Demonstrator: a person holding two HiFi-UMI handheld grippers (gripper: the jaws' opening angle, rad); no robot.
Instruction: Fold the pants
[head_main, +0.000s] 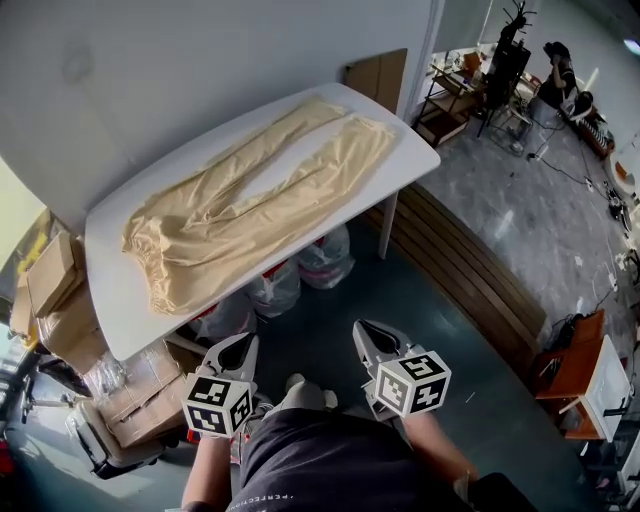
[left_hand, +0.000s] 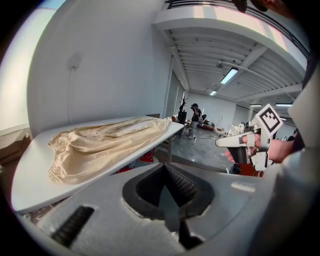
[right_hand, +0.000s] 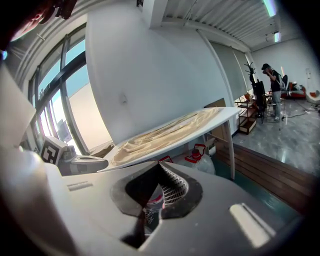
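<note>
Left jaws: left gripper (left_hand: 164, 170) closed, with nothing between the pads.
Right jaws: right gripper (right_hand: 160, 167) closed as well, and empty.
Pants (head_main: 250, 205): beige, spread flat, ahead of both jaw tips and well apart from them.
Table (head_main: 112, 300): white, under the pants, beyond both grippers.

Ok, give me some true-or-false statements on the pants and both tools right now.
The pants lie spread on the white table. True.
The pants are folded in half. False: both legs lie stretched out, side by side.
The left tool grips the pants. False: it is shut on nothing, short of the table.
The right tool is shut and empty. True.
Cardboard boxes sit on the table. False: they stand beside it.
</note>
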